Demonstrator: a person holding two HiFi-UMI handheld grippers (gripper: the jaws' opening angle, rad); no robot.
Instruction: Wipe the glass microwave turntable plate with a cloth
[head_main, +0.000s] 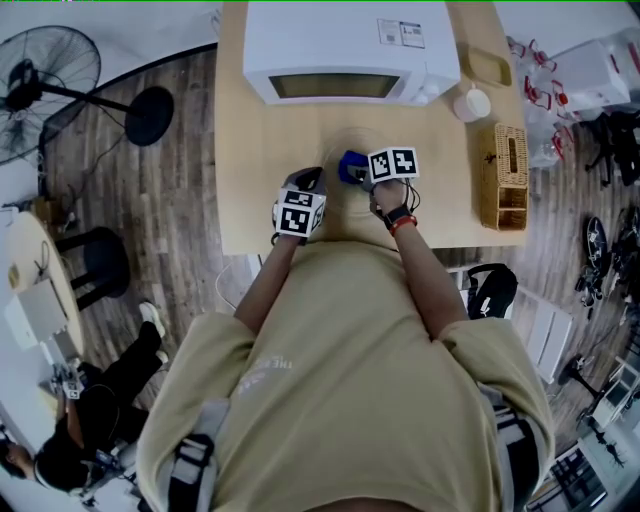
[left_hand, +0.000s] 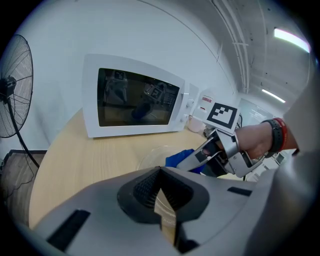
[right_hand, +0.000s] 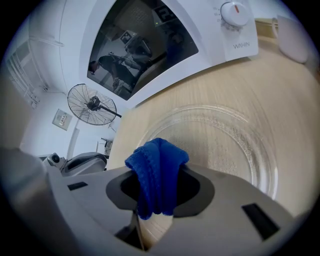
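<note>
Turntable plate (right_hand: 227, 145) beneath blue cloth (right_hand: 156, 172) in right gripper (right_hand: 152, 212).

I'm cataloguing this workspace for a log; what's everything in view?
light wooden table: one, beige, centre
white microwave: one, white, table's far edge
clear glass turntable plate: one, transparent, on table before microwave
blue cloth: one, blue, clamped over plate
wicker basket: one, tan, table's right side
white cup: one, white, right of microwave
black floor fan: one, black, floor, left
left gripper: one, grey, shut on plate's rim
right gripper: one, grey, shut on cloth
</note>
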